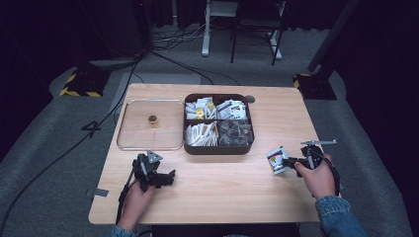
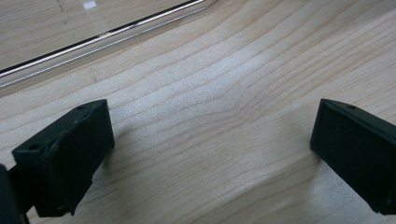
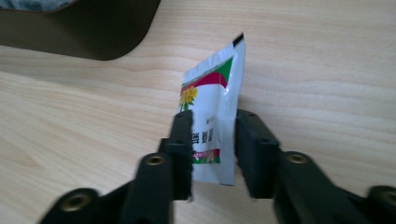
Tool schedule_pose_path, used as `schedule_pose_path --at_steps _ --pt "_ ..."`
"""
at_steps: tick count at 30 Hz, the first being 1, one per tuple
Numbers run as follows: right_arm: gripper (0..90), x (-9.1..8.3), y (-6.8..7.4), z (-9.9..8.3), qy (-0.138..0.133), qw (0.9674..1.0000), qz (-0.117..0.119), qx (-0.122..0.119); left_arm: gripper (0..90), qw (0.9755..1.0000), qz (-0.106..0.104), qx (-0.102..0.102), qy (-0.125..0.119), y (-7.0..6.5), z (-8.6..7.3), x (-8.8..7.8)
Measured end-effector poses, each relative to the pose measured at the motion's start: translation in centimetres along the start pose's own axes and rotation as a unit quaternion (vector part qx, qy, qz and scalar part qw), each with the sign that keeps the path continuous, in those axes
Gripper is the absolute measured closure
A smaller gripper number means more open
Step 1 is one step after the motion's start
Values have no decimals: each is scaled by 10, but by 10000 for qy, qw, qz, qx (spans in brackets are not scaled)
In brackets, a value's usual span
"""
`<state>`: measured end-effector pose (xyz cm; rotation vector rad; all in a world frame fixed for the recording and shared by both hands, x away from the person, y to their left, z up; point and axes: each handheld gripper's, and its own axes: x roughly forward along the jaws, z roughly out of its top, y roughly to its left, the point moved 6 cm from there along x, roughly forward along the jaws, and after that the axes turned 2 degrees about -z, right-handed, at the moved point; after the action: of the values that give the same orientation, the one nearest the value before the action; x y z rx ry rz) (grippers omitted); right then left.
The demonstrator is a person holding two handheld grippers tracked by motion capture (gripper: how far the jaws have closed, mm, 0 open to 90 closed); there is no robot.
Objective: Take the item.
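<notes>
**Right gripper holding a sachet clear of the box; left gripper idle**

The right gripper [image 1: 288,161] is gripping a small printed sachet [image 1: 277,160] near the desk's right edge, toward the front; in the right gripper view the sachet [image 3: 212,116] is standing on edge between the two black jaws, which are closing on its lower half while its upper corner is projecting beyond them; the sachet is hanging just above or barely touching the desk [image 1: 222,197], and which cannot be told.

The left gripper [image 1: 165,177] is sitting low over the front left part of the desk, jaws spread wide with nothing between them; bare wood is showing between them in the left gripper view.

Handling judgement: the sachet is looking light, thin and pliable, with a glossy film that is likely slippery; a flat pinch across its broad faces, as now, is appearing sound, whereas a hold near a sealed edge is risking slippage or creasing.

The sachet is lying well apart from the left gripper and just right of the dark compartmented box [image 1: 218,123], which is holding further sachets; a clear lid [image 1: 148,140] is lying beside the box's left side.
</notes>
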<state>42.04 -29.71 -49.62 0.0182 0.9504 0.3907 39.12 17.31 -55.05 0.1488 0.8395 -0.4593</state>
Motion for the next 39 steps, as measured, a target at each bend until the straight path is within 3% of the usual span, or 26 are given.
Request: schedule_pose_path --at_steps 5,12,15,19,25,31,39 --pt "443 1 -6 4 -325 9986 -302 -291 0 10000 -6 -4 -2 0 0 0" --pt "419 -8 1 10 -577 9963 -345 -527 0 10000 -3 -3 0 0 0 0" --pt "420 -15 10 12 -679 9956 -237 -596 0 10000 -1 -7 5 0 0 0" --pt "423 -24 28 14 -836 9927 26 -864 0 10000 -4 -7 3 0 0 0" --pt "432 -26 44 14 -881 9903 182 -1059 0 10000 -7 -2 5 0 0 0" --pt "434 -27 72 14 -1028 9838 500 -1381 0 10000 -14 13 14 0 -1 -1" --pt "435 -24 99 5 -1008 9767 848 -1691 0 10000 -9 16 14 0 -1 -1"
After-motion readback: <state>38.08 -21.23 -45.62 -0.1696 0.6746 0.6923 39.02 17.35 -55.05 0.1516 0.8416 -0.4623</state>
